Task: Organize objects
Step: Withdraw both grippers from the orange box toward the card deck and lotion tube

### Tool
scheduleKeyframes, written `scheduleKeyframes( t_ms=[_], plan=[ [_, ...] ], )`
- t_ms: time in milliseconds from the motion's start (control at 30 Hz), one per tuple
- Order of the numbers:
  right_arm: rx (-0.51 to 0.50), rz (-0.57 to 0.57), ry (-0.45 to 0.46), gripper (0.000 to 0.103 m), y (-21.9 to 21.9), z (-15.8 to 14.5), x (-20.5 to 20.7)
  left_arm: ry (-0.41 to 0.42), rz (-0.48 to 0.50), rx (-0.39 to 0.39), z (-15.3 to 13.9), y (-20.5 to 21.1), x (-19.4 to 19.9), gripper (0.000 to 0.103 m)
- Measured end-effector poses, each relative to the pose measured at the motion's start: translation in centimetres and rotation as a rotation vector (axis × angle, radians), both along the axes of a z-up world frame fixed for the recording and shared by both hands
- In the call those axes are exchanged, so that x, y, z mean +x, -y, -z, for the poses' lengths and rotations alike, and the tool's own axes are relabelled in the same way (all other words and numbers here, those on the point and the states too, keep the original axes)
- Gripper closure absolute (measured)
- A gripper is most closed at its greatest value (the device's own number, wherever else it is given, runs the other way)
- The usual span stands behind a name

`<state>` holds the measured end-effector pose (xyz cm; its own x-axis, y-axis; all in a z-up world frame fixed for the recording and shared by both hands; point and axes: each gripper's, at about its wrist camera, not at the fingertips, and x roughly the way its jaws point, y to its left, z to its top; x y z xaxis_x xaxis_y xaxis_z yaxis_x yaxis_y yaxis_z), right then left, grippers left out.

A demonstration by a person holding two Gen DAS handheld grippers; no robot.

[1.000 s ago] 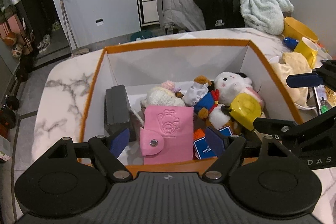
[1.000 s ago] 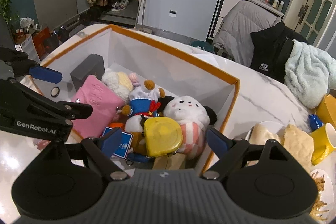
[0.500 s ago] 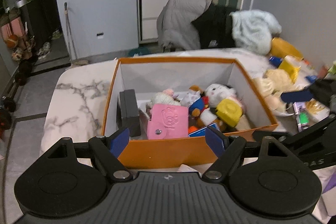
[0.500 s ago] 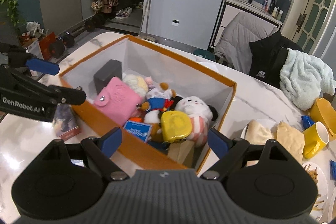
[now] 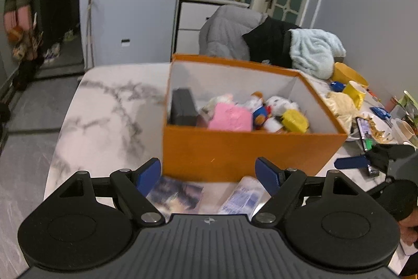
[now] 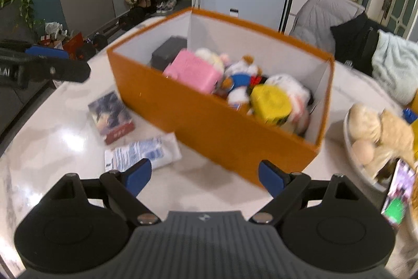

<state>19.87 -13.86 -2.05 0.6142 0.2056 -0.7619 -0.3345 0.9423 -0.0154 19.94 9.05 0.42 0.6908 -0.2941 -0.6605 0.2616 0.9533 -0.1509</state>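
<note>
An orange box (image 5: 235,151) (image 6: 209,122) stands on the marble table, filled with a pink wallet (image 6: 192,71), a dark grey case (image 6: 168,51), plush toys (image 6: 243,75) and a yellow lidded container (image 6: 270,102). In front of the box lie a small dark picture book (image 6: 111,115) (image 5: 177,194) and a white-and-blue packet (image 6: 145,152) (image 5: 241,196). My left gripper (image 5: 209,175) hangs open just above these two items, nothing between its fingers. My right gripper (image 6: 202,175) is open too, near the box's front wall, with the packet by its left finger.
Right of the box are a bowl of buns (image 6: 371,137), a yellow mug (image 5: 354,93), a phone (image 6: 398,196) and plates of food. A chair draped with a grey jacket and pale blue towel (image 5: 313,54) stands behind. Bare marble (image 5: 104,122) spreads left of the box.
Both grippers have drawn back from over the box interior to in front of it. The book and packet on the table have come into view. Both stayed open.
</note>
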Motion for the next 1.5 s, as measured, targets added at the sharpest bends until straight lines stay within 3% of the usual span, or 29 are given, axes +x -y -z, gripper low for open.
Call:
scheduleKeyframes(
  t_ms=[233, 400, 500, 667, 833, 1067, 1167, 1233, 1400, 1500],
  plan=[
    [0.010, 0.004, -0.052, 0.013, -1.7, 3.4, -0.5, -0.056, -0.047, -0.020, 3.3, -1.7, 0.1, 0.009],
    [0.038, 0.010, -0.061, 0.013, -2.3, 4.2, -0.9, -0.103, -0.109, -0.010, 6.0, -1.6, 0.8, 0.009],
    [0.045, 0.004, -0.063, 0.013, -2.6, 4.3, -1.2, -0.141, -0.195, -0.007, 7.3, -1.4, 1.2, 0.009],
    [0.052, -0.002, -0.073, 0.013, -2.8, 4.8, -1.4, -0.252, -0.412, -0.202, 8.8, -2.4, 2.2, 0.009],
    [0.057, -0.004, -0.081, 0.013, -2.5, 5.2, -1.4, -0.309, -0.592, -0.300, 9.1, -2.7, 3.2, 0.009],
    [0.072, 0.001, -0.089, 0.013, -1.6, 5.6, -1.3, -0.304, -0.668, -0.209, 9.1, -1.0, 4.6, 0.007],
    [0.078, 0.005, -0.094, 0.013, -1.3, 5.8, -1.2, -0.293, -0.675, -0.124, 9.3, 0.0, 5.1, 0.006],
    [0.081, 0.005, -0.096, 0.013, -1.2, 6.0, -1.1, -0.279, -0.648, -0.060, 9.4, 0.7, 5.3, 0.006],
    [0.087, 0.006, -0.096, 0.013, -1.2, 6.2, -1.1, -0.270, -0.555, -0.014, 9.4, 0.6, 4.6, 0.006],
    [0.092, 0.016, -0.096, 0.013, -1.6, 6.2, -0.9, -0.273, -0.488, 0.058, 9.6, 0.3, 3.7, 0.007]
  ],
)
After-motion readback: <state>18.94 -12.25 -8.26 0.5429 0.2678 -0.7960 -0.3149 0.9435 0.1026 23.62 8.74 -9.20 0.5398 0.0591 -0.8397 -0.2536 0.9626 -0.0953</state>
